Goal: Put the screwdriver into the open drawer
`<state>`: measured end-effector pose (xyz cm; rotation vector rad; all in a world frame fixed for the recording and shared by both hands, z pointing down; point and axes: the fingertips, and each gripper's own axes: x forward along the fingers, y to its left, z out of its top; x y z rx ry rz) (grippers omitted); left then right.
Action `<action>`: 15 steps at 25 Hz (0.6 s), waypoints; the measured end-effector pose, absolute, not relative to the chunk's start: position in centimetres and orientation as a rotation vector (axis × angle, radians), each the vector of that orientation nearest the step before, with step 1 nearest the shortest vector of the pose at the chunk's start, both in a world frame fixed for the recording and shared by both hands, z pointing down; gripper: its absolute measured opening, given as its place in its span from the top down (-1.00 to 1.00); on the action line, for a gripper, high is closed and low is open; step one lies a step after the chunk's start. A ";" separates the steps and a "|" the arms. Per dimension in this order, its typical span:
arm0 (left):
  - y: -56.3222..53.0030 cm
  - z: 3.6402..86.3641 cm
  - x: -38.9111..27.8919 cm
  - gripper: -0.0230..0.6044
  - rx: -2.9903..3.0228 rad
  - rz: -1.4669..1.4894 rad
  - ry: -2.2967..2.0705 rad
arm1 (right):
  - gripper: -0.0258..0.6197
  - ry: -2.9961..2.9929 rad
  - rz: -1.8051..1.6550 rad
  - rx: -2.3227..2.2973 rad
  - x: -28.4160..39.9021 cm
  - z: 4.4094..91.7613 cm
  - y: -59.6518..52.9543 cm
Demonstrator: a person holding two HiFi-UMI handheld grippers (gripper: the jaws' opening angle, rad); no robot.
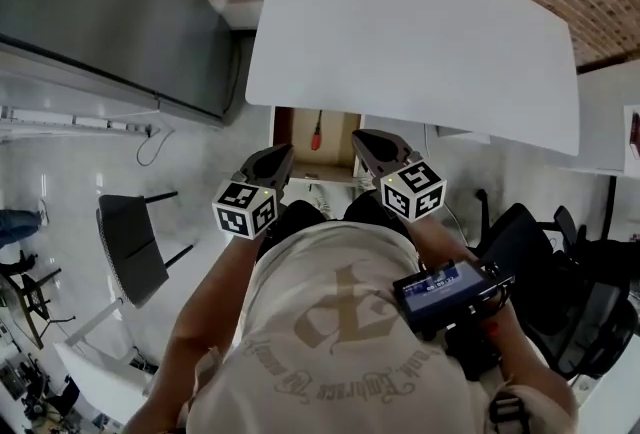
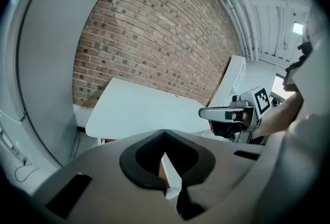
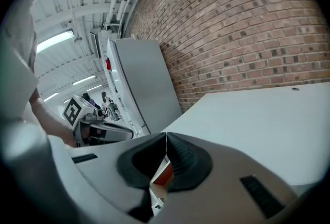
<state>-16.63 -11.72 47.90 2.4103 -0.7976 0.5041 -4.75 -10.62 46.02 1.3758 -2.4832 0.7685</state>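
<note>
Hovering side by side at mid-frame, just below the open drawer, the left gripper and right gripper both keep their jaws pressed together on nothing, apparently because the screwdriver already lies inside it, under the white desk

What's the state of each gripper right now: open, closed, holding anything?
Left gripper: jaws closed, holding nothing.
Right gripper: jaws closed, holding nothing.
</note>
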 end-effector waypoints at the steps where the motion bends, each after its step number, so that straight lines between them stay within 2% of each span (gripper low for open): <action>1: -11.8 47.3 -16.8 0.86 2.425 0.500 -0.803 | 0.85 -2.496 0.754 1.380 -4.8 45.4 -10.7; 15: -10.8 42.4 -15.0 0.86 2.550 0.402 -0.788 | 0.85 -2.554 0.656 1.430 -2.9 41.1 -8.2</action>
